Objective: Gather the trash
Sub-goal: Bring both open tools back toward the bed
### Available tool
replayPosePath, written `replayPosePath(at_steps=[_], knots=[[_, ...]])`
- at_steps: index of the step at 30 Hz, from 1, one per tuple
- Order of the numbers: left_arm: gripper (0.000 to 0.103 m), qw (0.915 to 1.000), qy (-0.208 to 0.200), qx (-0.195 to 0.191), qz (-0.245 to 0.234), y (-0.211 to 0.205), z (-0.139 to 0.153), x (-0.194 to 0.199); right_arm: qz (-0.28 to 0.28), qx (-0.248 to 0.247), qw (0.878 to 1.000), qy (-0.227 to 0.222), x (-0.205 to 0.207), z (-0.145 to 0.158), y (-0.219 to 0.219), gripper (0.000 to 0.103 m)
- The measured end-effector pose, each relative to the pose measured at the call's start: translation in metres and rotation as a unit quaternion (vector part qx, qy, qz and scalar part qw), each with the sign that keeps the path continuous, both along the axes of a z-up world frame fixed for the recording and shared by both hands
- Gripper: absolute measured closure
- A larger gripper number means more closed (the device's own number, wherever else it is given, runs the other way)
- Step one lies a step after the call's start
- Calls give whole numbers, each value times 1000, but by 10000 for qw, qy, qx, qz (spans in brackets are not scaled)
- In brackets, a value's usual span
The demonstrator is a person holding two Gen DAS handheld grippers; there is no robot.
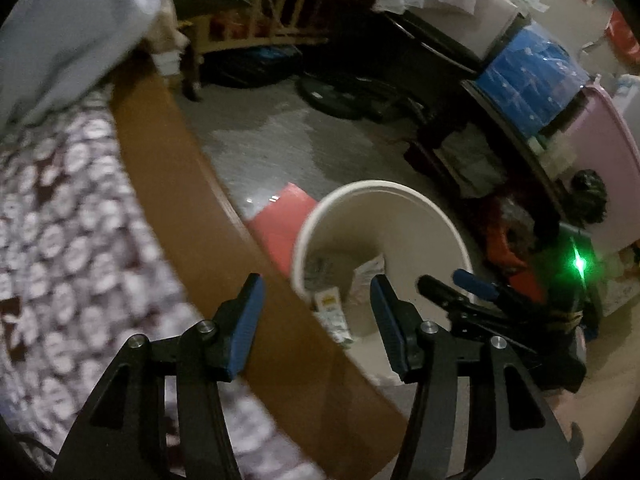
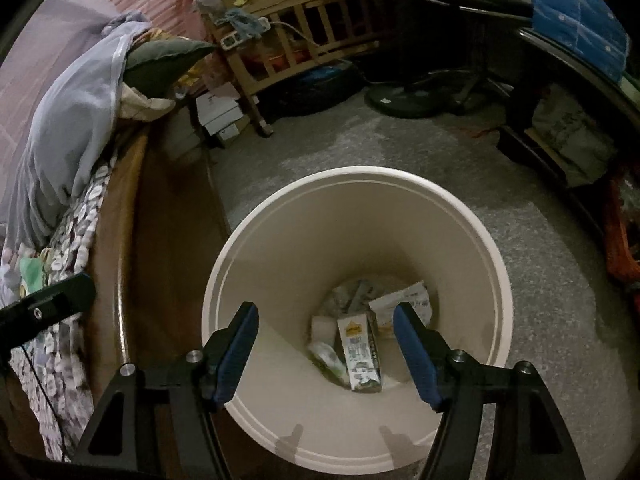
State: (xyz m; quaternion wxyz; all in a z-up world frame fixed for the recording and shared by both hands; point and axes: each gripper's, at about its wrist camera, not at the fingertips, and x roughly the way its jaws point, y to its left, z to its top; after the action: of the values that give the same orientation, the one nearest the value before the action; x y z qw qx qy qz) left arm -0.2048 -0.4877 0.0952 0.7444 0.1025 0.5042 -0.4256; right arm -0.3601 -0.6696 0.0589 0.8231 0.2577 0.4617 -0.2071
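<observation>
The right tongs [image 2: 324,332] are held spread and empty above the mouth of the bin [image 2: 496,264]; a milk carton [image 2: 360,356] is seen lying at the bottom of the bin, with crumpled wrappers [image 2: 400,304] beside and behind it; the left tongs [image 1: 316,304] are likewise spread, with nothing pinched, over the wooden bed rail [image 1: 168,184] beside the bin; the patterned bedsheet [image 1: 60,240] is seen beyond that rail, away from the bin; a red sheet [image 1: 280,224] lies on the floor against the bin.
</observation>
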Motion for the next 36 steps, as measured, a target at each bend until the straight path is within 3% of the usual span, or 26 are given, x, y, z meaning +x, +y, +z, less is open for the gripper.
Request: replayPosePath(at_steps=[8, 16, 36], knots=[[50, 9982, -340, 49, 484, 56, 11, 9, 279, -215, 9994, -20, 11, 17, 29, 36], [50, 9913, -707, 137, 1098, 121, 20, 18, 793, -465, 9956, -186, 36, 41, 78, 35], [49, 9632, -1027, 445, 2445, 277, 31, 45, 2344, -588, 9696, -379, 107, 63, 226, 32]])
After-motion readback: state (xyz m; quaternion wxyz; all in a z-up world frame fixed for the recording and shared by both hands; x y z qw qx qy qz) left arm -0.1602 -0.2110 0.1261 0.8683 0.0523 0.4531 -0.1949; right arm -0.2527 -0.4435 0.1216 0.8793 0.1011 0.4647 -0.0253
